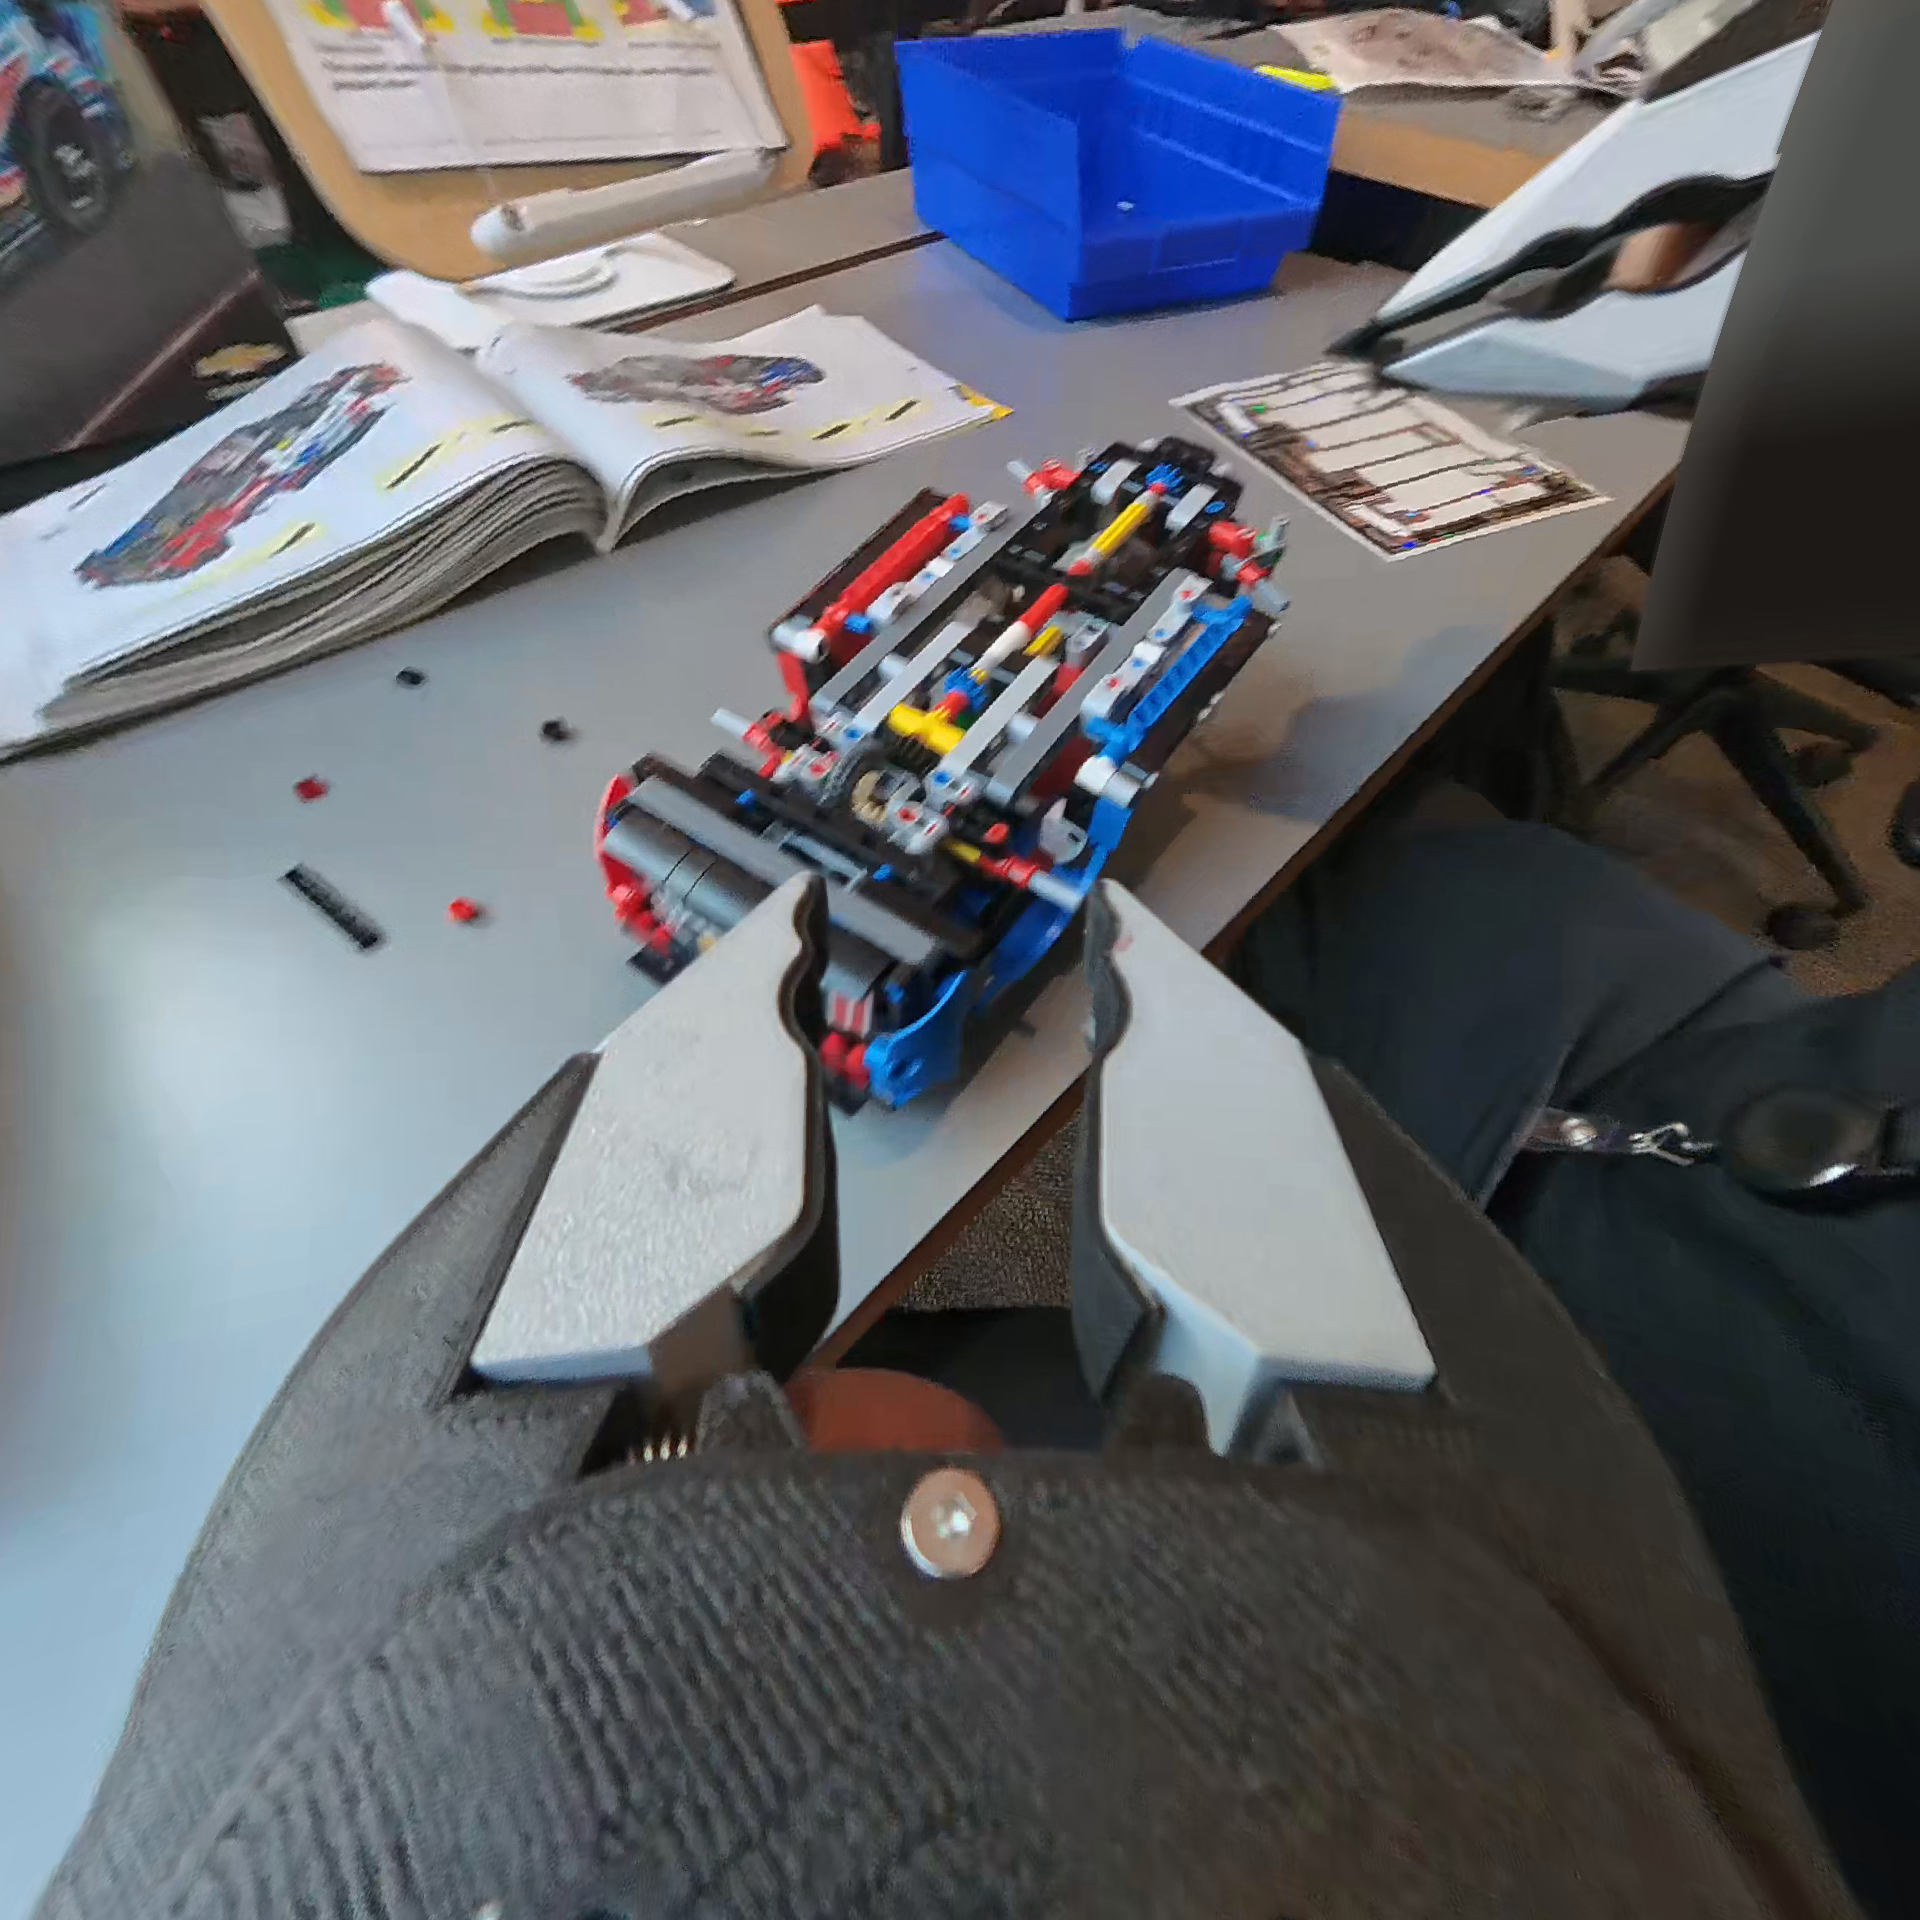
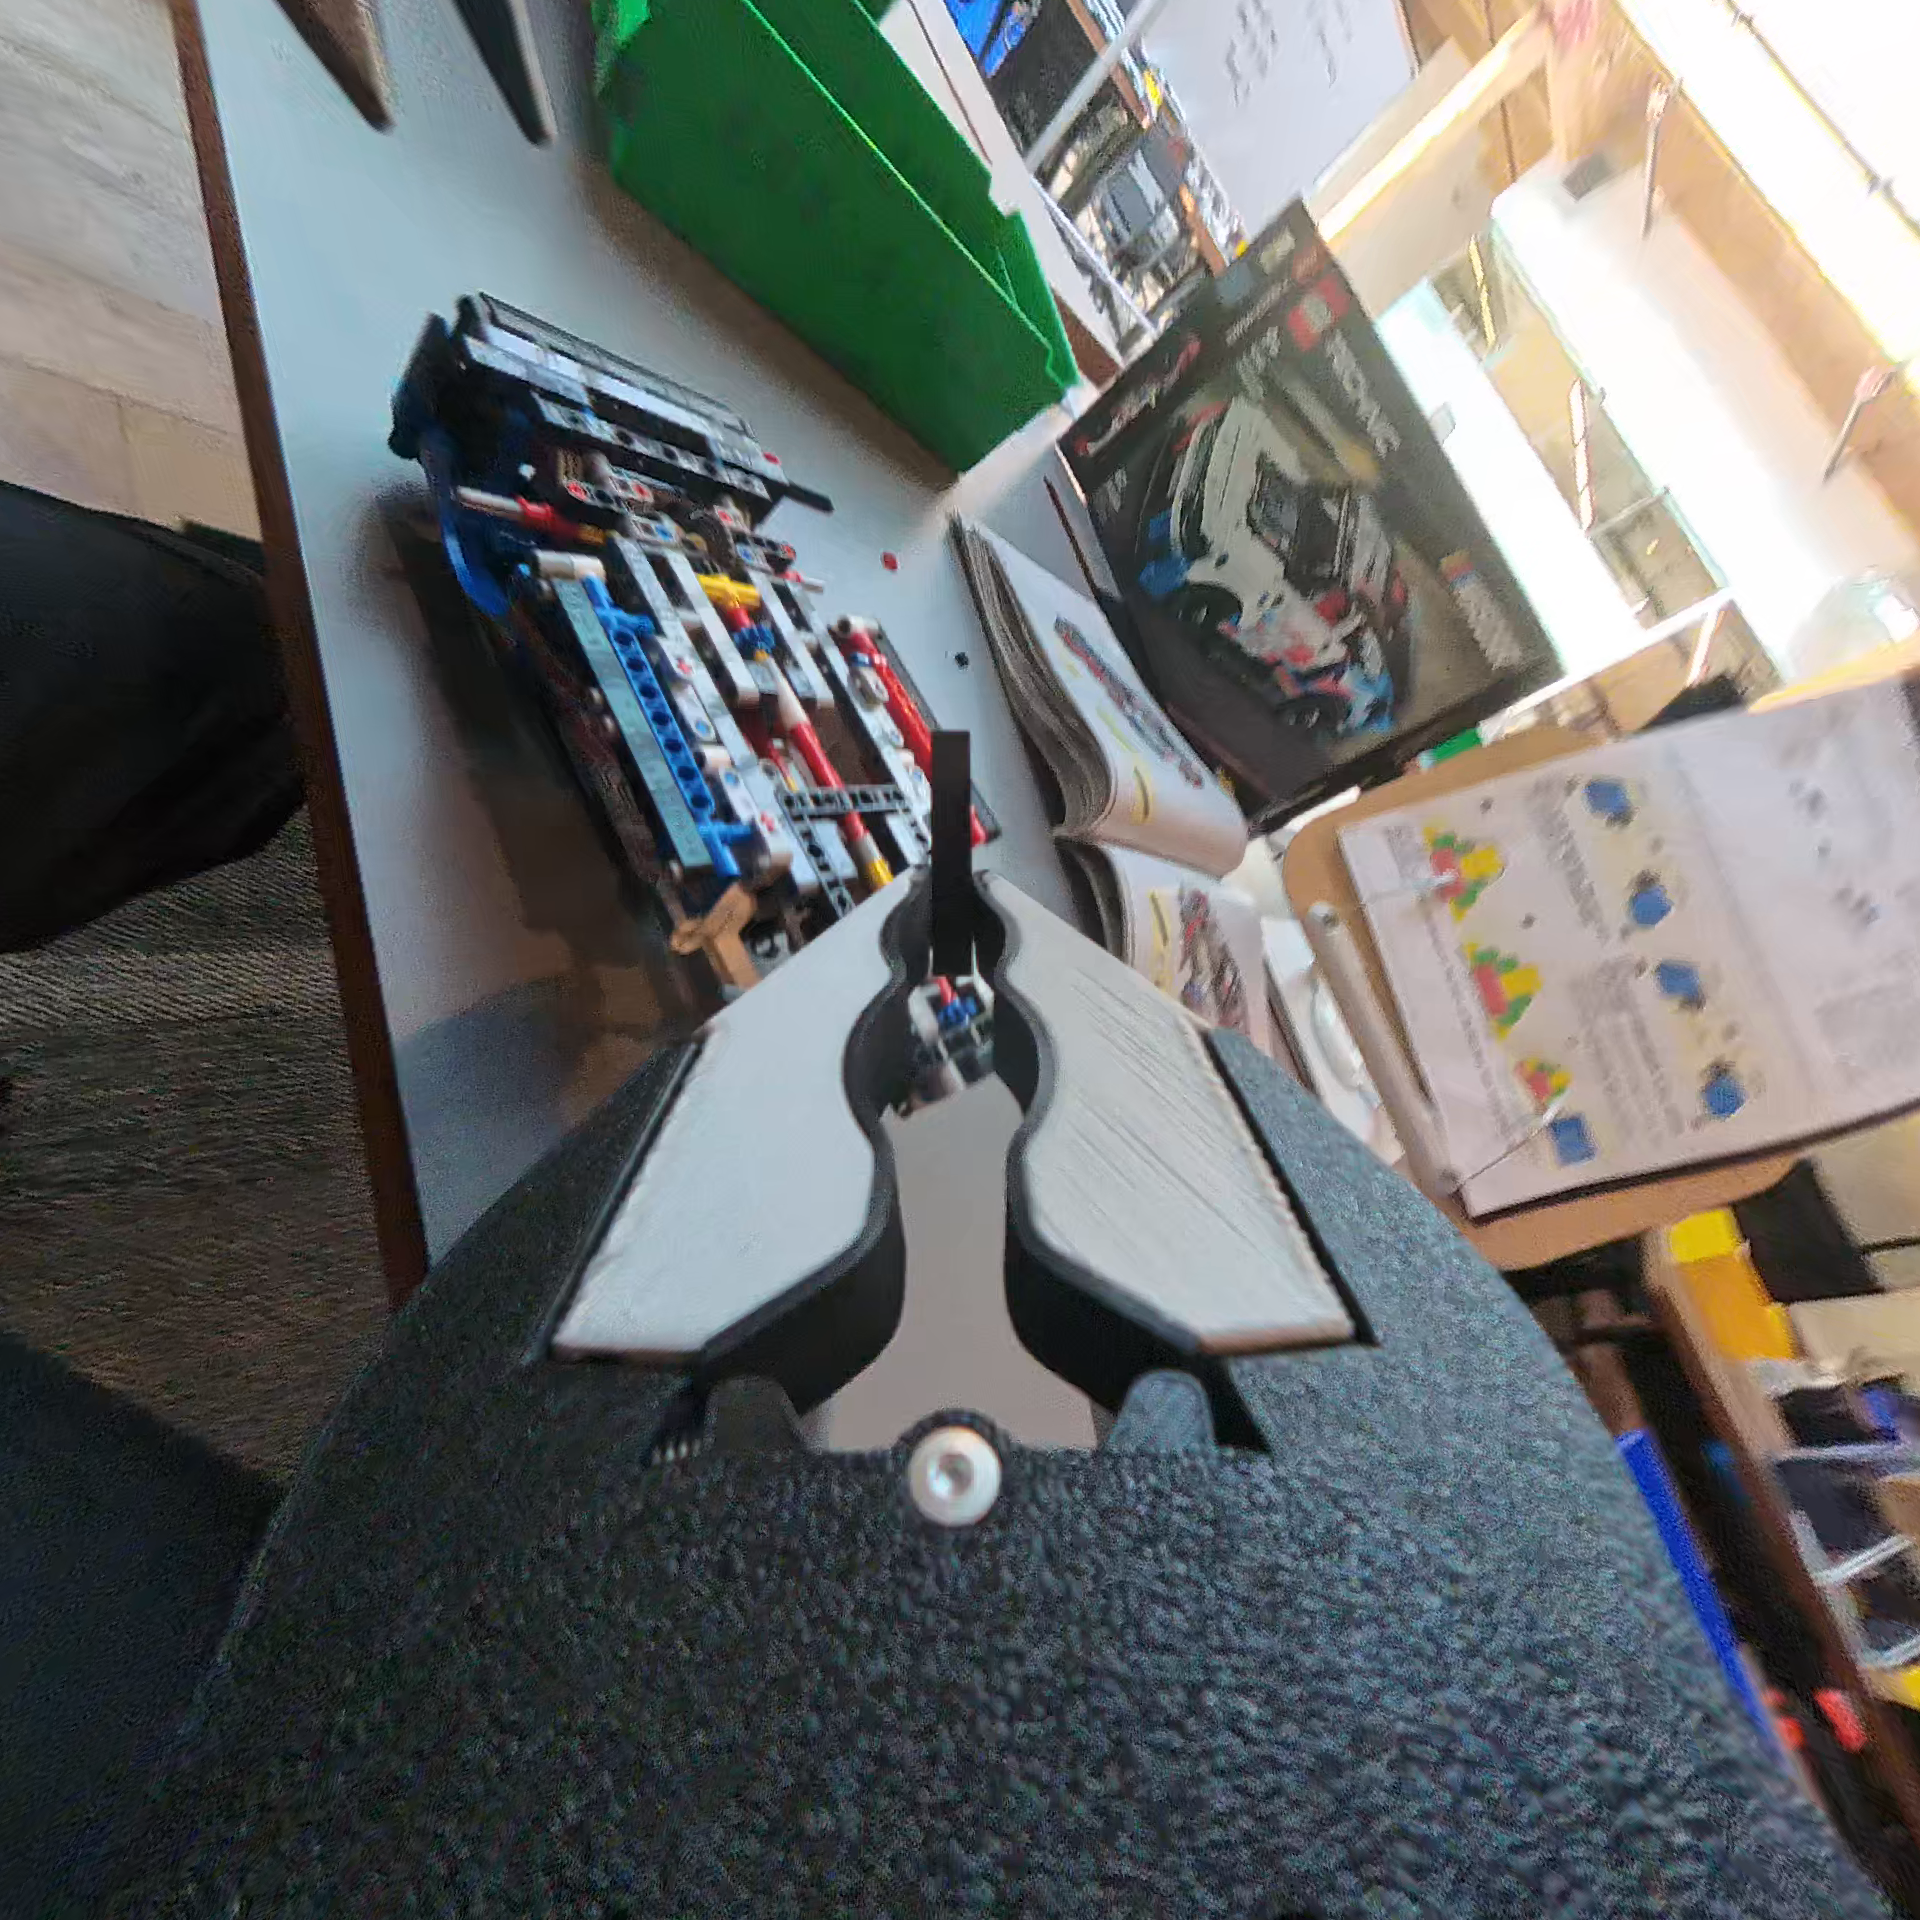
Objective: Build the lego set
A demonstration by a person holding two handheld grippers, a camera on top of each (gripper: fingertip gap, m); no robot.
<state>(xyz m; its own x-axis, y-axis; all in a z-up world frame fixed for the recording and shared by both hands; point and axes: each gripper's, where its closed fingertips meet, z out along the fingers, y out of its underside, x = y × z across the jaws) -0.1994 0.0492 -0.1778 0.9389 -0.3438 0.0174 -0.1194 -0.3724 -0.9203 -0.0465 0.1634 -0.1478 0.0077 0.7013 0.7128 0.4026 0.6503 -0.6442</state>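
Observation:
A partly built Lego car chassis (image 1: 966,707), in black, grey, red, blue and yellow, lies on the grey table (image 1: 208,1039) close to its edge. My left gripper (image 1: 956,914) is open, with its fingertips either side of the chassis's near end and not closed on it. My right gripper (image 2: 954,902) is shut on a thin black Lego beam (image 2: 951,800), held upright over the near end of the chassis (image 2: 675,665). The right gripper also shows far right in the left wrist view (image 1: 1558,301).
Loose on the table left of the chassis are a black beam (image 1: 332,906), red pieces (image 1: 464,911) and black pins (image 1: 556,730). Behind lie an open instruction book (image 1: 364,488), a blue bin (image 1: 1112,166) and a sticker sheet (image 1: 1392,457). A green bin (image 2: 831,208) and the set's box (image 2: 1309,520) stand nearby. About 20 centimetres separates my left fingertips from my right.

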